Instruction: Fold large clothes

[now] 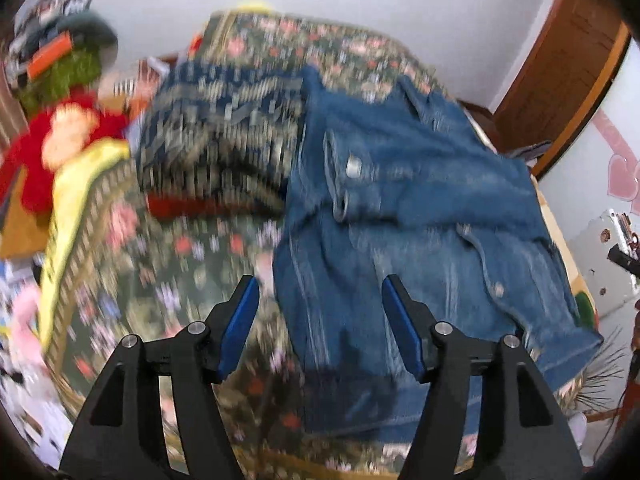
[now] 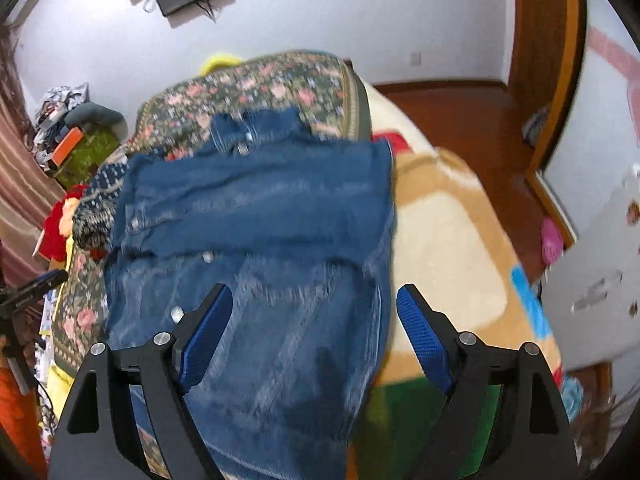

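Both the left claw (image 1: 320, 312) and right claw (image 2: 316, 316) hang released and empty above the folded denim jacket (image 1: 400, 184) on the floral bedspread (image 1: 192, 264).

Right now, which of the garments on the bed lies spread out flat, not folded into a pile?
The blue denim jacket. It lies spread across the floral bedspread; the patterned knit sweater beside it is folded.

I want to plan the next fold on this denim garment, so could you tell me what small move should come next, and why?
Probably lower both open grippers, left gripper and right gripper, onto the near edge of the denim garment and pinch it. Both hang above it holding nothing, and it lies partly folded on the floral bedspread.
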`<action>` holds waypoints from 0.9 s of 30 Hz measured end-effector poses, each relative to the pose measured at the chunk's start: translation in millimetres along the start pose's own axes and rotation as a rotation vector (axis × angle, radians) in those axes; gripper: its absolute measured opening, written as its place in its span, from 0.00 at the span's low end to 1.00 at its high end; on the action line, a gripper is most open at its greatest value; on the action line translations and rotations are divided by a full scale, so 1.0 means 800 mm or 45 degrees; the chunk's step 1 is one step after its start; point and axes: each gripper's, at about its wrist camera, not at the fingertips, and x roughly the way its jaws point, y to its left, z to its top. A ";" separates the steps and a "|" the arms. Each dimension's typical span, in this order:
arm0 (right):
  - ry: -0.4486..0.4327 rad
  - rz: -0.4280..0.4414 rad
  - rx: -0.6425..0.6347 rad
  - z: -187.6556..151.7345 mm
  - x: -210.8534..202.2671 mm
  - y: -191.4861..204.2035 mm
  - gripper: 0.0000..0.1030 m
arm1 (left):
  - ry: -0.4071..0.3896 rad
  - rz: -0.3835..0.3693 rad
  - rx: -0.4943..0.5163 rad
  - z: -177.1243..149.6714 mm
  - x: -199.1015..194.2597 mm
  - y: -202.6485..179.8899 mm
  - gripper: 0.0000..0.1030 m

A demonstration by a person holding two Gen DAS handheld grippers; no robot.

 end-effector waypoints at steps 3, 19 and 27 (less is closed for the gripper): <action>0.070 -0.009 0.039 -0.021 0.014 -0.009 0.79 | 0.088 -0.047 -0.083 -0.032 0.021 0.014 0.61; 0.285 0.102 0.278 -0.088 0.073 -0.040 0.80 | 0.326 -0.502 -0.628 -0.137 0.103 0.057 0.62; 0.253 0.252 0.309 -0.085 0.079 -0.040 0.38 | 0.278 -0.447 -0.524 -0.129 0.092 0.039 0.39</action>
